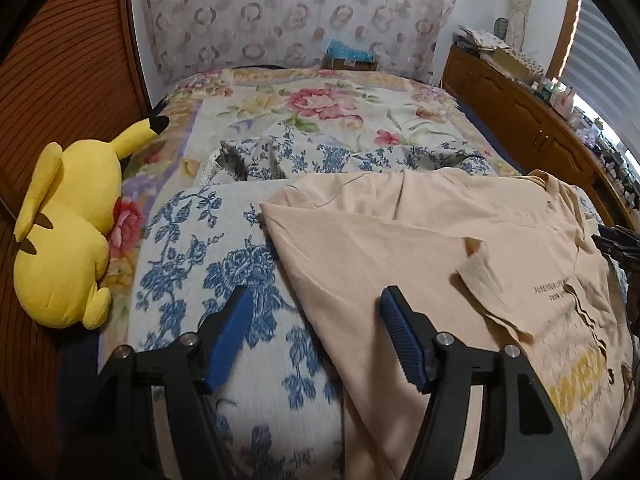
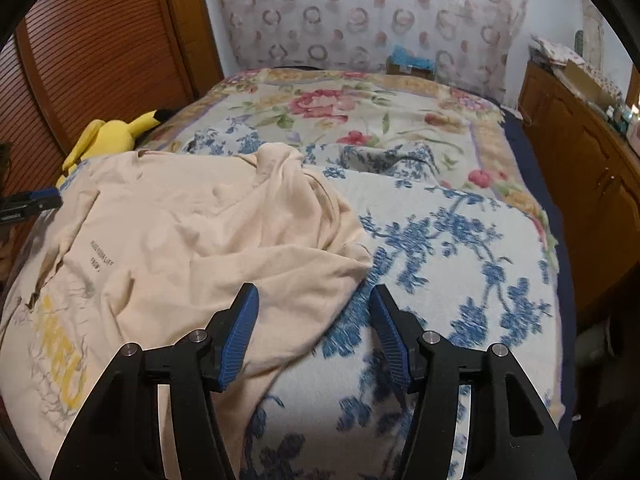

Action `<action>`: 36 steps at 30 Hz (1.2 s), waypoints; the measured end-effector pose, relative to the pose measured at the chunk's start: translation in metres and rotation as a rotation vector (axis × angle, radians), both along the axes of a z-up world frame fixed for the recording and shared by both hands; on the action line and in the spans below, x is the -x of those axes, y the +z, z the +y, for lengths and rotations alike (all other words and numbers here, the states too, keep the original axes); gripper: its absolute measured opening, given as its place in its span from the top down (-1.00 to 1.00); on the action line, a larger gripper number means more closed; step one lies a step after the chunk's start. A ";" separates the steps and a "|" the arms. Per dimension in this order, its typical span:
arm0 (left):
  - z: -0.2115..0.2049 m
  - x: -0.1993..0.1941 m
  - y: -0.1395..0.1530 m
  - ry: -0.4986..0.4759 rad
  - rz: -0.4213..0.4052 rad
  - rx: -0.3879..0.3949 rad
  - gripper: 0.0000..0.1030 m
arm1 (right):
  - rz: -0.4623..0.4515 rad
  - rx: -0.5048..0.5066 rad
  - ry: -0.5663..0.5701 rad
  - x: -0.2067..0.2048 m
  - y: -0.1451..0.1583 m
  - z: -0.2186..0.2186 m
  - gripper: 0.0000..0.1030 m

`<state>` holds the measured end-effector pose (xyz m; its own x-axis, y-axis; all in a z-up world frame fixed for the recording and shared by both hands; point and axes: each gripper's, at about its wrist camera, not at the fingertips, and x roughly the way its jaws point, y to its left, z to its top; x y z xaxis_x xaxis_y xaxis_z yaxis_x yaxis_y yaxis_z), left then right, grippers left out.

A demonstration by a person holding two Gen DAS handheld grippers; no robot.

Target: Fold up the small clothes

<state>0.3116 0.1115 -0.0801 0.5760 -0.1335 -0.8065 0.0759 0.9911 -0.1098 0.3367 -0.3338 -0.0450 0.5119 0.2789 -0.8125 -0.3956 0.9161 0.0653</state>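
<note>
Now both grippers hung apart and empty over the edges of the beige T-shirt (image 1: 420,248), set to take hold.

Between the blue pads (image 1: 232,336) of the left gripper (image 1: 316,340) sat nothing but the shirt's side edge and the blue-flowered blanket (image 1: 192,248); the jaws stood fairly wide, gripping nothing. Same story on the right gripper (image 2: 314,336): pads parted, the shirt's opposite edge just under the gap, no cloth pinched. Each tool was angled down at its own side of the garment, likely so the two could lift it evenly. The shirt lay rumpled, print up, across the blanket on the bed; one sleeve (image 1: 484,280) had flopped over the chest. A yellow plush toy (image 1: 68,232) rested clear of the work, by the wooden panel.
</note>
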 end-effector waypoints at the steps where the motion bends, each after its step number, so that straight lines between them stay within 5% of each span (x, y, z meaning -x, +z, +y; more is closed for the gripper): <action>1: 0.000 -0.002 -0.002 -0.003 0.004 0.003 -0.29 | -0.002 -0.004 0.003 -0.002 0.000 0.002 -0.15; 6: -0.007 -0.009 -0.003 -0.023 -0.017 -0.004 -0.11 | -0.017 0.020 0.032 -0.006 -0.002 0.015 -0.16; 11: -0.012 -0.014 0.002 -0.049 -0.022 0.033 0.91 | -0.050 0.049 0.046 -0.003 -0.006 0.023 -0.13; 13: -0.013 -0.014 0.006 -0.056 -0.027 0.050 0.95 | -0.053 0.038 0.065 -0.002 -0.005 0.024 0.10; 16: -0.019 -0.006 0.019 -0.073 -0.060 0.074 0.97 | -0.044 0.025 0.111 -0.001 0.000 0.032 0.88; 29: -0.038 0.109 0.092 -0.182 -0.260 0.077 0.98 | -0.187 -0.068 0.139 0.059 0.065 0.037 0.89; 36: -0.027 0.217 0.074 -0.180 -0.281 0.087 0.98 | -0.164 -0.130 0.126 0.144 0.071 0.009 0.89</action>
